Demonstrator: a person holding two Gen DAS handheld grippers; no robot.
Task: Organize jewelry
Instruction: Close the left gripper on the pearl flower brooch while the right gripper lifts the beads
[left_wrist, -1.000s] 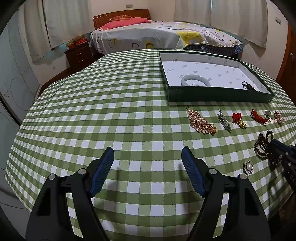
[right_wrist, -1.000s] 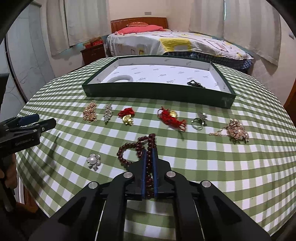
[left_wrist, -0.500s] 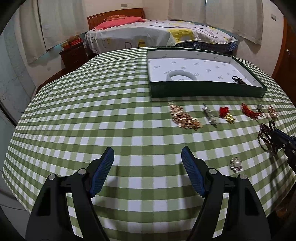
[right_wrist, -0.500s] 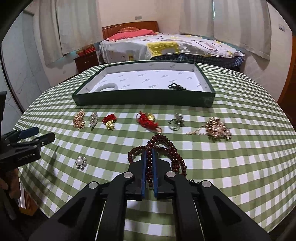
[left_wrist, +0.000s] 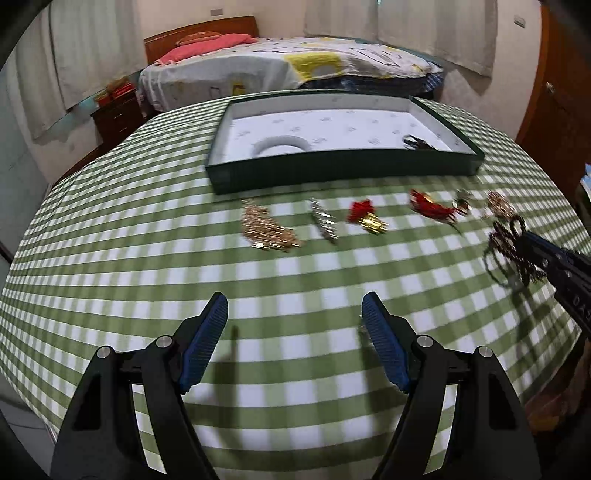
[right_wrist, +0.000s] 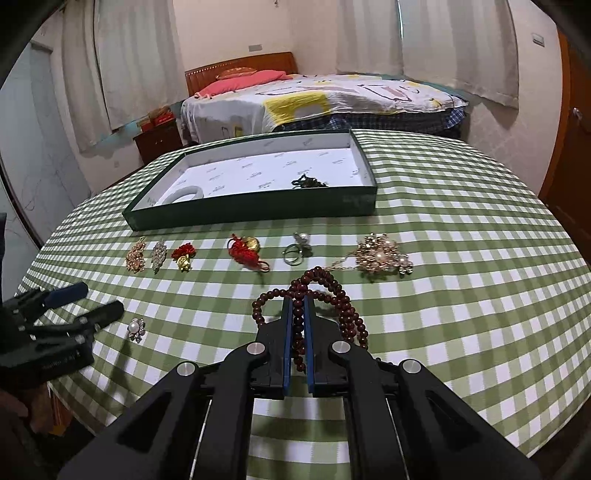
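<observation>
My right gripper (right_wrist: 299, 306) is shut on a string of dark red beads (right_wrist: 319, 282), whose loops drape over the finger tips above the checked cloth. In the left wrist view that gripper (left_wrist: 524, 238) enters from the right with the beads (left_wrist: 504, 232) bunched at its tip. My left gripper (left_wrist: 295, 306) stands open over bare cloth with nothing between its blue pads (left_wrist: 207, 339). The green tray (right_wrist: 258, 208) at the back holds a white bangle (right_wrist: 184, 192) and a dark piece (right_wrist: 308, 182). A small pearl brooch (right_wrist: 136, 328) lies just right of the left gripper (right_wrist: 94, 301).
A row of jewelry lies in front of the tray: a gold piece (right_wrist: 136, 254), a silver piece (right_wrist: 159, 251), a red and gold charm (right_wrist: 183, 254), a red knot (right_wrist: 245, 251), a ring (right_wrist: 297, 249) and a gold pearl brooch (right_wrist: 380, 254). A bed stands behind the round table (right_wrist: 480, 295).
The left gripper has slid right across the table, still open. The right gripper has drifted right with the beads, which have come up off the cloth and now drape over its fingers.
</observation>
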